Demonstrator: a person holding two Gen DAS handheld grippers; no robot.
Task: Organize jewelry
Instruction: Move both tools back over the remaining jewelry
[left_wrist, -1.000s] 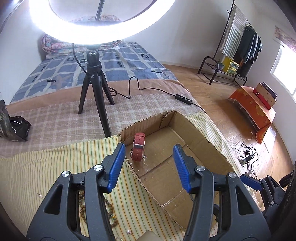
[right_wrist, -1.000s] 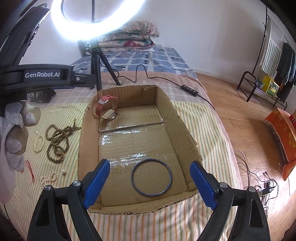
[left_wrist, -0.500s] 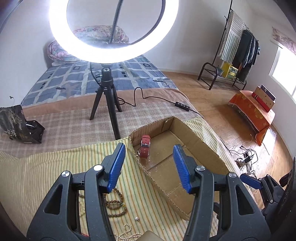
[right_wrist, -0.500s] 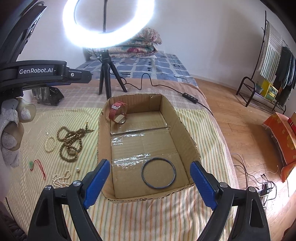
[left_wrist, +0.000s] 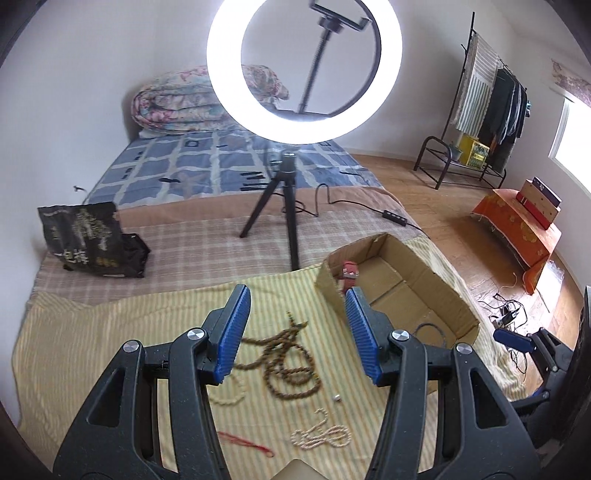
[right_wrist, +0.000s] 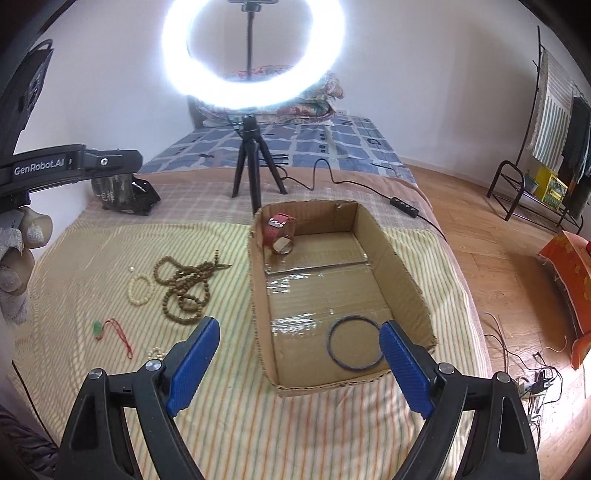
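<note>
Cardboard box (left_wrist: 402, 291) is half filled, next piece still out on the bed.

Left wrist view: left claw (left_wrist: 295, 332) hangs half open and empty over the brown bead necklace (left_wrist: 284, 354) on the striped cloth (left_wrist: 110, 332); I'd say drop straight down, pinch a bunched strand, not a single loop, so nothing trails over the box wall. Pearl strand (left_wrist: 321, 435) and red cord (left_wrist: 243, 441) lie nearer the camera. Compared with a second ago it's pulled back from the red watch (left_wrist: 349, 275), which sits in the box's far corner.

Right wrist view: right claw (right_wrist: 299, 369) gapes wide, holding nothing, above the box's near edge by the black bangle (right_wrist: 354, 343). It's backed off and risen a bit, so more bed shows.
</note>
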